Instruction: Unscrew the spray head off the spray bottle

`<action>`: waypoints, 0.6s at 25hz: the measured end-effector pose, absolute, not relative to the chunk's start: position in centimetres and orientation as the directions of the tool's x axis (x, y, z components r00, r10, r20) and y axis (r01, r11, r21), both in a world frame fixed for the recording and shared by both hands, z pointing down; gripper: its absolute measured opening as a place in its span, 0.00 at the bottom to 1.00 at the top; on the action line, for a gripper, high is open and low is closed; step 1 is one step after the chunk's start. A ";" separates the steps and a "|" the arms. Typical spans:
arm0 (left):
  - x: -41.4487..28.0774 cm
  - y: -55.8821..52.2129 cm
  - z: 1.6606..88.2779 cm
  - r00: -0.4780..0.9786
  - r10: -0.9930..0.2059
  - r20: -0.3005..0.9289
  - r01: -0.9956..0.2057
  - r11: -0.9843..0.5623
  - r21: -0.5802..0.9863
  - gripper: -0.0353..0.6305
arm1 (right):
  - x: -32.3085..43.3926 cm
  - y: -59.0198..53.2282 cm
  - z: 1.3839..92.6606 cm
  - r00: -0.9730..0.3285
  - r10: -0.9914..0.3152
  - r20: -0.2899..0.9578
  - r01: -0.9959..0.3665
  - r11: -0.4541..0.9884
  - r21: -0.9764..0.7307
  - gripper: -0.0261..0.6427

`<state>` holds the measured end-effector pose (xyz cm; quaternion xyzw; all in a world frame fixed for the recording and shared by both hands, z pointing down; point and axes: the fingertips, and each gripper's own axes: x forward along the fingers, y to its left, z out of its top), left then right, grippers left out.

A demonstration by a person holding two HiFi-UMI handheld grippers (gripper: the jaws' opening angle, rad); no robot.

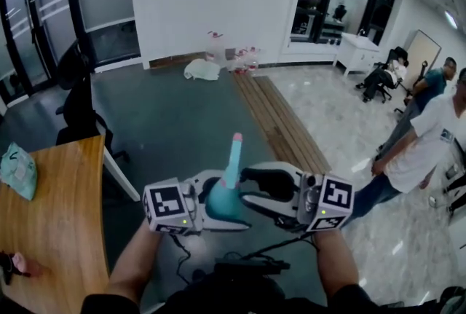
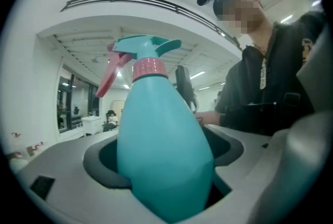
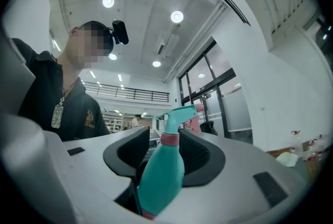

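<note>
A teal spray bottle (image 1: 220, 202) with a pink collar and pink trigger (image 1: 235, 150) is held in the air in front of the person's chest. My left gripper (image 1: 210, 205) is shut on the bottle's fat body (image 2: 161, 155), which fills the space between its jaws (image 2: 164, 160). The teal spray head (image 2: 148, 46) and pink collar (image 2: 150, 68) stick out beyond them. My right gripper (image 1: 256, 190) comes from the right. Its jaws stand on either side of the collar (image 3: 169, 139), with a gap showing on the left side, so the right gripper (image 3: 167, 149) is open.
A wooden table (image 1: 54, 232) stands at the left with a teal packet (image 1: 19, 170) on it. A black chair (image 1: 76, 97) is behind it. Two people (image 1: 431, 132) stand at the right. Bags (image 1: 202, 70) lie by the far white wall.
</note>
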<state>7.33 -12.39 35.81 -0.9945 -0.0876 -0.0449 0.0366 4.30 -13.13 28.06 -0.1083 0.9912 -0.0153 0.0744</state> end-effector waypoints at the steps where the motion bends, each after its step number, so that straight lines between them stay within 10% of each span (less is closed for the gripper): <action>1: 7.6 -13.4 36.1 0.988 0.112 0.106 0.119 -0.990 -0.069 0.69 | 4.7 -13.6 28.2 -0.954 -0.266 -0.139 -0.261 0.964 -0.048 0.30; 15: 9.0 -20.3 38.9 0.931 -0.326 0.167 -0.310 -0.944 -0.112 0.69 | 4.1 -19.6 30.8 -0.738 -0.675 0.013 -0.675 0.736 -0.050 0.30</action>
